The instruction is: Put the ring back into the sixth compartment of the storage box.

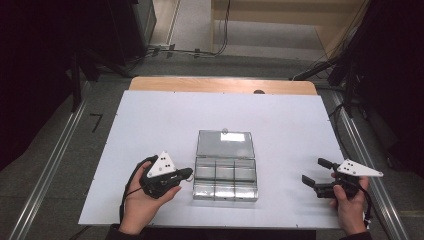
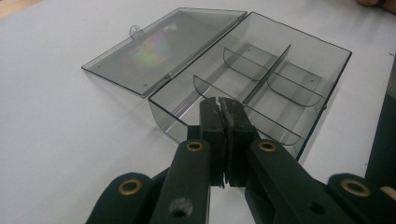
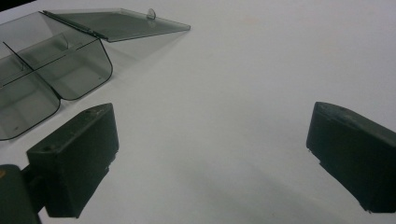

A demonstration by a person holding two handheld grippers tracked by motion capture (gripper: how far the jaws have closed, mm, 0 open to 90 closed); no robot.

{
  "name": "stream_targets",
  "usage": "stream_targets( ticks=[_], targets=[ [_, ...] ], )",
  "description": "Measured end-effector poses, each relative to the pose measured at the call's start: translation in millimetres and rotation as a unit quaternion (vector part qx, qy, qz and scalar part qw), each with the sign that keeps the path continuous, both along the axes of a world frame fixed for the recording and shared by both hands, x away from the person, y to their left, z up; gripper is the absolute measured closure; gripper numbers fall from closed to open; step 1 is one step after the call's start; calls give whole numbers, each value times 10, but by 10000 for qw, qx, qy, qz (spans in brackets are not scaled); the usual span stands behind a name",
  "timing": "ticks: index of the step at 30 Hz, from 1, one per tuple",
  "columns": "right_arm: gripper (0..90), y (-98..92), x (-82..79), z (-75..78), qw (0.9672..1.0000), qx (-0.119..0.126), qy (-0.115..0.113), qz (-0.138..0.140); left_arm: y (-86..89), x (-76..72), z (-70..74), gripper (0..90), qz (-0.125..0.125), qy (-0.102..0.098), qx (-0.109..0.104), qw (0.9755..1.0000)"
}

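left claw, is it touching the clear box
Cannot tell. In the left gripper view the shut left claw overlaps the clear box wall; the high view doesn't show contact or a gap plainly.

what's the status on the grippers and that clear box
Left hand-held gripper shut, empty, beside the clear box. Right hand-held gripper open, well apart. Lid open flat, compartments empty. Nothing in the way.
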State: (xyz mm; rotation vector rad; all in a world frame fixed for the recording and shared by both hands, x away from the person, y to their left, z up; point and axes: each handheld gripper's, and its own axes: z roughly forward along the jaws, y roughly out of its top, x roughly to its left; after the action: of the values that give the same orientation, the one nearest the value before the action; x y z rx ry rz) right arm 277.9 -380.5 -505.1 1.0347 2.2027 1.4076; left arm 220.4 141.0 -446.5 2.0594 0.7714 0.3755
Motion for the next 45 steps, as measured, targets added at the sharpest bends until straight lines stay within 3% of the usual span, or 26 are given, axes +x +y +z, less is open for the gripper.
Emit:
stream_targets(
  ticks=[31, 45],
  targets=[
    [9, 2, 1, -2, 10000, -7, -13, -5, -292, 33, -3, 892, -298, -2, -43, 9995],
    [9, 12, -6, -4, 10000, -38, -14, -38, -432, 44, -45, 893, -442, 56, 37, 9990]
  ],
)
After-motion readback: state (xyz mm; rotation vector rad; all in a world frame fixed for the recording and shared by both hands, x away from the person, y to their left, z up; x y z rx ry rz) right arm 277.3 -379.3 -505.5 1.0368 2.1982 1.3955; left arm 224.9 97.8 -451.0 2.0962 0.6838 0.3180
